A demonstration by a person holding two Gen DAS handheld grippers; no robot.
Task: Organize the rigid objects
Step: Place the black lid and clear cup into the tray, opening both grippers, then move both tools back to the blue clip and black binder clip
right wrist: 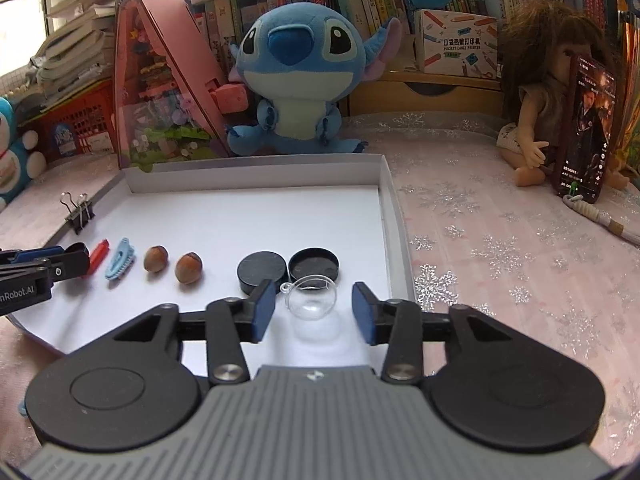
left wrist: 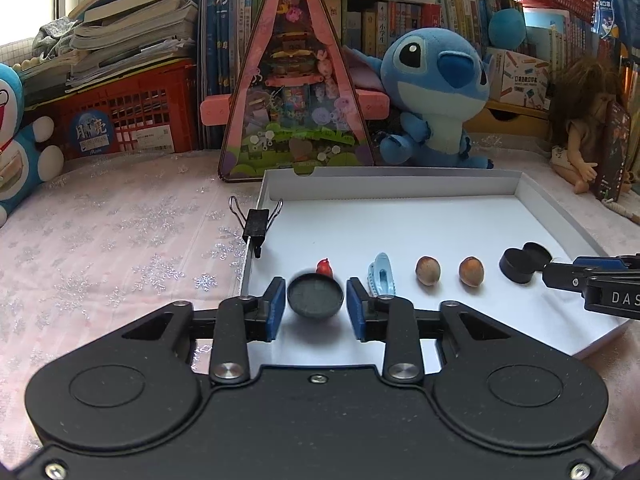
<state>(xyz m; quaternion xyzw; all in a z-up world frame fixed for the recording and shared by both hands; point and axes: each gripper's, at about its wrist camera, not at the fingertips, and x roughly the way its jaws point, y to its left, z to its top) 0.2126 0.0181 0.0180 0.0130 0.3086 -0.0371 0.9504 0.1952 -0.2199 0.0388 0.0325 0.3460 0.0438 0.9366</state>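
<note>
Rigid objects sit in a row inside the shallow white cardboard tray (left wrist: 532, 200), near its front edge; left gripper (left wrist: 316, 304) has its blue pads parted around a dark round shallow cap (left wrist: 316, 295), narrow gaps on both sides, pads not pressing, cap looks slightly blurred; right gripper (right wrist: 314, 306) stands wider apart around a clear glass dome-shaped dish with a small loop (right wrist: 312, 298), clear gaps either side, nothing gripped; dish rests on the tray floor just in front of two black round lids (right wrist: 288, 270), one face up, one hollow side up, touching each other; just behind the cap, a small red clip (left wrist: 324, 267); right of that in the left view, a light-blue plastic hair claw (left wrist: 382, 274), then two brown hazelnuts (left wrist: 450, 272) side by side, apart from each other; black metal binder clip (left wrist: 256, 222) clamped on the tray's left wall; tray lies on a pale pink tablecloth with silver snowflakes (left wrist: 120, 240); behind the tray, a pink triangular toy box (left wrist: 296, 92) and a blue plush toy (left wrist: 436, 92), upright; long-haired doll (right wrist: 536, 128) sits far right beside a propped phone (right wrist: 588, 128); bookshelf (right wrist: 360, 0) at the back.
</note>
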